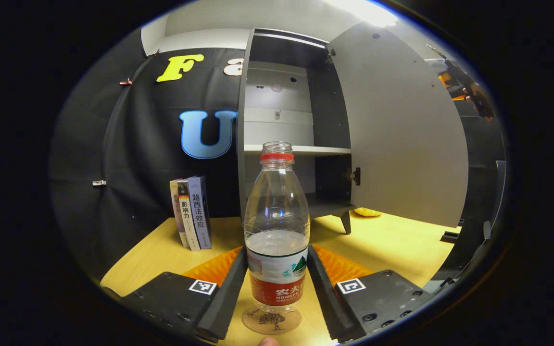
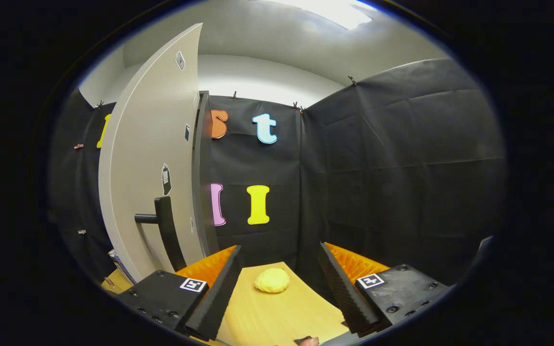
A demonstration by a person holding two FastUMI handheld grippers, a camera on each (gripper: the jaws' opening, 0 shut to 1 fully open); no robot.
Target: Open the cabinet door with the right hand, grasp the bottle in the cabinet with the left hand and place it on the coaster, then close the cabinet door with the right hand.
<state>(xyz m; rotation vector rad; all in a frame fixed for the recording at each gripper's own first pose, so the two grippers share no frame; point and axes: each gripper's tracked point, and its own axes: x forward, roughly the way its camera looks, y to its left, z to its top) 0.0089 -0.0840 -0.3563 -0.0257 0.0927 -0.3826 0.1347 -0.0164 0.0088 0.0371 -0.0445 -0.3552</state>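
Observation:
A clear water bottle (image 1: 277,216) with a red neck ring and no cap stands upright on a round cork coaster (image 1: 272,321) on the wooden table. My left gripper (image 1: 277,252) is shut on the bottle's lower body, one finger pressing each side. Behind it the grey cabinet (image 1: 282,120) stands with its door (image 1: 402,134) swung wide to the right. In the right gripper view that door (image 2: 152,158) and its black handle (image 2: 166,230) are just left of my right gripper (image 2: 279,250), which is open and holds nothing. The right gripper (image 1: 469,91) also shows beyond the door's edge.
Three upright books (image 1: 191,211) lean against the booth wall left of the cabinet. A yellow lump (image 2: 271,280) lies on the table ahead of the right gripper, partly under the door (image 1: 367,212). The cabinet's shelf (image 1: 301,149) is bare.

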